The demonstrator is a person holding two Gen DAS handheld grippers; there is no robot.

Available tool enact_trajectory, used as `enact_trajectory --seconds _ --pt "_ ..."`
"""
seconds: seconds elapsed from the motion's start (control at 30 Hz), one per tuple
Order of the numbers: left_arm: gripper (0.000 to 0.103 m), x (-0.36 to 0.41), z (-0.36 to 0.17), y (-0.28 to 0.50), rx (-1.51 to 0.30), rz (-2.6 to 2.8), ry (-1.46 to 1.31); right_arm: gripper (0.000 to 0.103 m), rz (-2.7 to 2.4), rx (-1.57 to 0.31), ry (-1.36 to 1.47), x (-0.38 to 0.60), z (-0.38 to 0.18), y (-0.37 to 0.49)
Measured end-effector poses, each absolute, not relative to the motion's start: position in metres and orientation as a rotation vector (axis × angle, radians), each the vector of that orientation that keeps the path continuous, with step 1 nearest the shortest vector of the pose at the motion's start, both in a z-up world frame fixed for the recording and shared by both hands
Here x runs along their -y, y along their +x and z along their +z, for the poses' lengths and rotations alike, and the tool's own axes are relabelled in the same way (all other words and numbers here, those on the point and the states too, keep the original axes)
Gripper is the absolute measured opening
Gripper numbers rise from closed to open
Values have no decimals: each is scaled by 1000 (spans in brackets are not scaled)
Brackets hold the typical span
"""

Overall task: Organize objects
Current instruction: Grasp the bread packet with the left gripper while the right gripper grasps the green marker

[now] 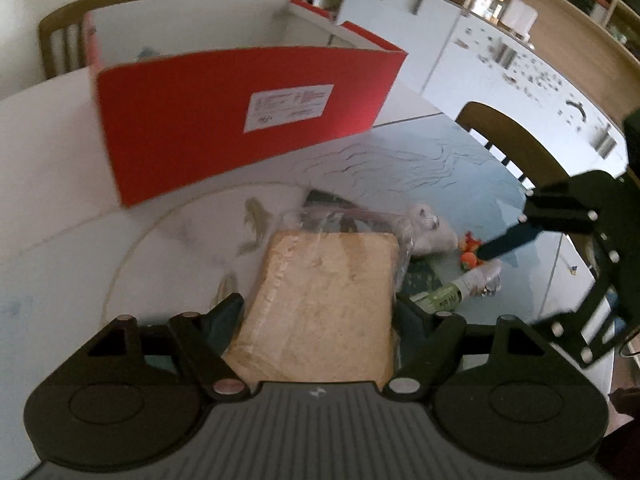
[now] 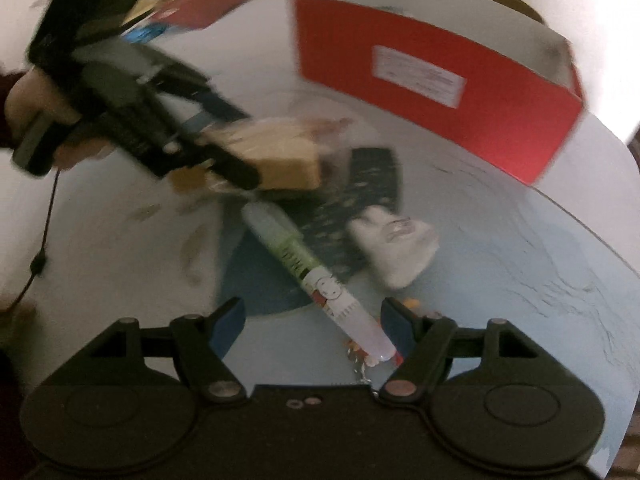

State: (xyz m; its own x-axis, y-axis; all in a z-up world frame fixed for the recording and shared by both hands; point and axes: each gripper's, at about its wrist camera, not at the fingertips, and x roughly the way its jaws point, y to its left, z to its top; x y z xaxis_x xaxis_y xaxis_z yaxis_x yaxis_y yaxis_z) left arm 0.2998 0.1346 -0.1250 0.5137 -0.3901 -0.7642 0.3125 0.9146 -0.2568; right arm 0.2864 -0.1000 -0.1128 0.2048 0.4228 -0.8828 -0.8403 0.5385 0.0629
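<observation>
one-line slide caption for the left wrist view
Left gripper straddling a plastic-wrapped tan block on the table, open red box behind it, right gripper reaching in.

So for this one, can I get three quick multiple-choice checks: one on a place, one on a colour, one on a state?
1. Where is the tan wrapped block?
A. between the fingers of the left gripper
B. inside the box
C. under the white plush toy

2. What colour is the outside of the cardboard box?
A. blue
B. red
C. green

3. How is that box?
A. shut with a lid
B. open at the top
C. flattened

Answers:
1 A: the left wrist view shows the block filling the gap between the two fingers.
2 B: its labelled side is red in both views.
3 B: its white inner walls show from above, with no lid on it.
</observation>
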Motion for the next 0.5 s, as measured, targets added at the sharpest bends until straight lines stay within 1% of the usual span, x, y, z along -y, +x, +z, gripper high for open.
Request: enact_trajectory --seconds 0.03,0.2,0.27,0.3,0.33,0.37,0.4,0.5 --pt "79 -136 -125 295 -937 -414 -96 72 961 -1022 -511 97 -112 281" --pt "78 -141 -122 276 -915 -344 -137 71 1006 -985 -581 79 -113 265" --pt "78 -144 -121 269 -908 -314 -163 70 1007 -972 -609 69 -116 262" --pt "78 -147 -120 264 -906 -301 -168 64 1003 -972 -613 67 -119 262" --pt "78 -148 -120 260 -906 -288 -173 51 996 -977 -618 64 -122 261" --pt "78 -150 -120 257 -906 -279 -178 46 985 -986 -622 61 -125 262" --pt "78 -152 -121 254 -907 -272 -186 42 975 -995 -620 61 -127 264" --pt "78 -157 -121 245 -904 -249 -203 40 966 -1003 -595 63 -131 265"
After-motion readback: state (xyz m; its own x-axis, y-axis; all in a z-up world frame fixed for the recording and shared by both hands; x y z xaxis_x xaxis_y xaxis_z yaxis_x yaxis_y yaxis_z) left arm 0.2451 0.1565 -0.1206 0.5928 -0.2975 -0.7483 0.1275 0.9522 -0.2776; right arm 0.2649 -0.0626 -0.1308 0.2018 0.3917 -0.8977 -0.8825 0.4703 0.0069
